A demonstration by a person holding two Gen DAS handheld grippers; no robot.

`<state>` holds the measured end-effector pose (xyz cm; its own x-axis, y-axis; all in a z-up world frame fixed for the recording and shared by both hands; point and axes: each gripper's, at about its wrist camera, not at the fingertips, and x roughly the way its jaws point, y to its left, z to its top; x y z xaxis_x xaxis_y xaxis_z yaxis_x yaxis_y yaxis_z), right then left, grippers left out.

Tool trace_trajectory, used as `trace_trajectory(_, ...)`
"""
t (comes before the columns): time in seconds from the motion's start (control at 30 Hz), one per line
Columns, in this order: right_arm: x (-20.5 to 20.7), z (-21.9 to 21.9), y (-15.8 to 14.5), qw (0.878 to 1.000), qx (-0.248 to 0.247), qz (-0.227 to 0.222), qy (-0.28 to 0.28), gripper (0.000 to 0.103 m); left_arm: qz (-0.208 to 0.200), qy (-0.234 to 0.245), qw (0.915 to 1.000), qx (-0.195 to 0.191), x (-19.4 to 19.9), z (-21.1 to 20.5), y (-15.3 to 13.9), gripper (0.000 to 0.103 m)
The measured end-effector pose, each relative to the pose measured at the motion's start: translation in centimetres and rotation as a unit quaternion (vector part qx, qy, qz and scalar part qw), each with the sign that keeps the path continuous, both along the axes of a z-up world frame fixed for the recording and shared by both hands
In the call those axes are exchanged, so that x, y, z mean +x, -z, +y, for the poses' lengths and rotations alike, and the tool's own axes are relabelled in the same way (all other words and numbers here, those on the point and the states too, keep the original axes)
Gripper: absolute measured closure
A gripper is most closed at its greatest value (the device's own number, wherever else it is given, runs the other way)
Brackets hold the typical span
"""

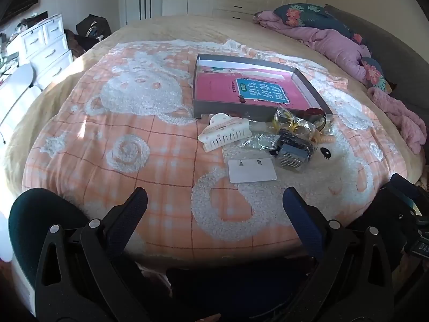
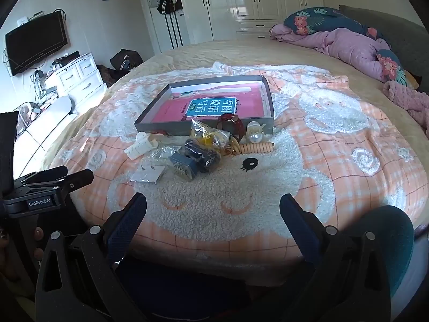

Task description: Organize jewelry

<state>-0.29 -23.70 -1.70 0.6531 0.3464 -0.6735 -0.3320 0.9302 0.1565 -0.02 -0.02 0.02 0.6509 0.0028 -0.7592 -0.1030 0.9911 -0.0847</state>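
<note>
Left wrist view shows the left claw (image 1: 214, 201) wide open and empty above the peach checked fleece blanket (image 1: 161, 145), likely ready to pick; the right claw (image 2: 213, 206) is open too. Beyond, the pile of mixed jewelry and hair clips (image 1: 270, 139) lies just before the shallow grey cardboard tray (image 1: 308, 86), probably its destination.

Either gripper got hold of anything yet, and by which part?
Nothing is held. The left gripper and right gripper both have jaws open and empty, short of the jewelry pile beside the grey shallow box.
</note>
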Motion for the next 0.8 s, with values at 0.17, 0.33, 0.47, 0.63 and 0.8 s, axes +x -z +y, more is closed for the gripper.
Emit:
trace_trajectory(0.17,-0.17,0.43,-0.49,1.000,-0.001,0.001,-0.001,0.004,0.001,-0.001,1.0000,-0.001,-0.01,0.05,-0.04,0.009)
trace_trajectory(0.33,-0.27,0.53,-0.68,1.000,-0.002,0.001,-0.004,0.004,0.001,0.001,1.0000,0.000,-0.02,-0.01,0.02,0.009)
trace_trajectory(0.47,-0.37,0.45,-0.57,1.000,0.000,0.000,-0.004,0.004,0.001,0.001,1.0000,0.000,-0.04,-0.02,0.03,0.009)
trace_trajectory(0.63,-0.44,0.47,-0.65,1.000,0.001,0.000,-0.003,0.004,0.001,0.002,1.0000,0.001,-0.33,-0.06,-0.30,0.009)
trace_trajectory(0.8,-0.40,0.49,-0.51,1.000,0.000,-0.001,-0.006,0.004,0.001,0.002,1.0000,0.001,-0.21,-0.04,-0.07,0.009)
